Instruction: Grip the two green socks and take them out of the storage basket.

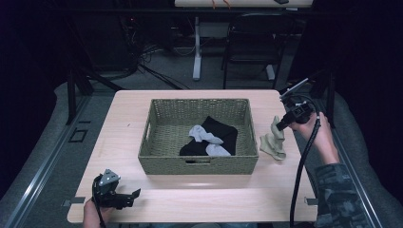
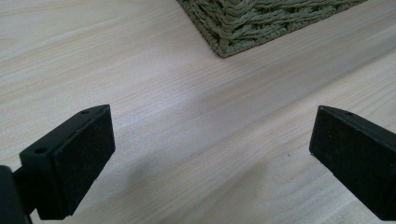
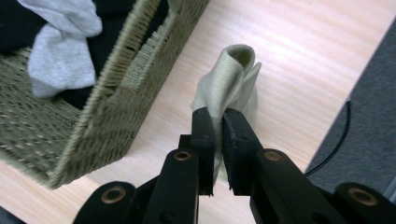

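The right gripper [image 3: 218, 140] has its two black jaws squeezed tight on a tan sock [image 3: 229, 79]. The sock is pinched in the middle, so a fold of it sticks up past the jaws. In the high view the right gripper [image 1: 281, 124] lifts the top of the tan sock [image 1: 274, 141] while the bottom of it sits on the table [image 1: 199, 194], just off the basket's 3 o'clock side. I think the sock is held up like this so it can go over the wall and into the basket.

The left gripper [image 1: 134, 194] waits near the table's 7 o'clock corner. In the left gripper view its jaws stand wide apart with nothing between them, just bare wood.

The woven basket [image 1: 166, 140] sits in the middle of the table. Inside it lie a black cloth [image 1: 223, 130] and light grey socks [image 1: 205, 135], on the 3 o'clock half.
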Available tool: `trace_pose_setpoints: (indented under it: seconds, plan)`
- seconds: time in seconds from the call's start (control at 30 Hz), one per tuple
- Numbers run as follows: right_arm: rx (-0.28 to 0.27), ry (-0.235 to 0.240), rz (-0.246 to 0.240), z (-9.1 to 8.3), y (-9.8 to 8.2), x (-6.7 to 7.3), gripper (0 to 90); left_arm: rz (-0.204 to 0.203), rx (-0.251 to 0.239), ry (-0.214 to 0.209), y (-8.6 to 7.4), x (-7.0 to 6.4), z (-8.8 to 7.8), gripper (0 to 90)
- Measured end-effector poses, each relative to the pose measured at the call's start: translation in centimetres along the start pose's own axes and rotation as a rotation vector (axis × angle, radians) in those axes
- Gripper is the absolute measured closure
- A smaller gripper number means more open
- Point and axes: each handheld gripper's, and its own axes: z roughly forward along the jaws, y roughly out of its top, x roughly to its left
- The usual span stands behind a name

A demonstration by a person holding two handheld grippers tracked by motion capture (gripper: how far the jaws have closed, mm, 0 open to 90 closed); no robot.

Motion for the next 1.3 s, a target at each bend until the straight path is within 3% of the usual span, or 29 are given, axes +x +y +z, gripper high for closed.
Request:
trace_pose_setpoints:
  seconds: [0.27, 0.47, 0.53, 0.7, 0.83, 0.97, 1.0, 1.3]
  plan:
    - [0.003, 0.03, 0.04, 3.2, -0.4, -0.5, 83.6, 0.0, 0.0, -0.001, 0.0, 0.0, 0.0, 0.1]
    - [0.026, 0.052, 0.035, 5.1, -0.5, -0.8, 83.2, 0.001, 0.0, -0.001, 0.0, 0.0, 0.0, 0.1]
    - [0.017, 0.053, 0.058, 6.0, -0.6, -0.8, 82.5, 0.0, -0.001, -0.001, 0.0, 0.0, 0.0, 0.1]
    - [0.05, 0.064, 0.058, 8.2, -0.8, -1.0, 80.2, 0.001, 0.0, -0.002, 0.0, 0.0, 0.0, 0.1]
    - [0.048, 0.071, 0.051, 9.1, -0.9, -0.9, 70.7, -0.005, -0.001, -0.001, 0.0, 0.0, 0.0, 0.1]
    - [0.009, 0.041, 0.039, 8.3, -1.0, -0.5, 56.9, -0.004, -0.001, 0.0, 0.0, 0.0, 0.0, 0.1]
    - [-0.009, 0.027, 0.022, 7.4, -1.1, -0.3, 49.4, -0.004, -0.001, 0.0, 0.0, 0.0, 0.0, 0.1]
    - [-0.084, -0.003, -0.02, 4.1, -2.6, 0.9, 30.8, -0.001, -0.004, -0.003, 0.0, 0.0, 0.0, 0.1]
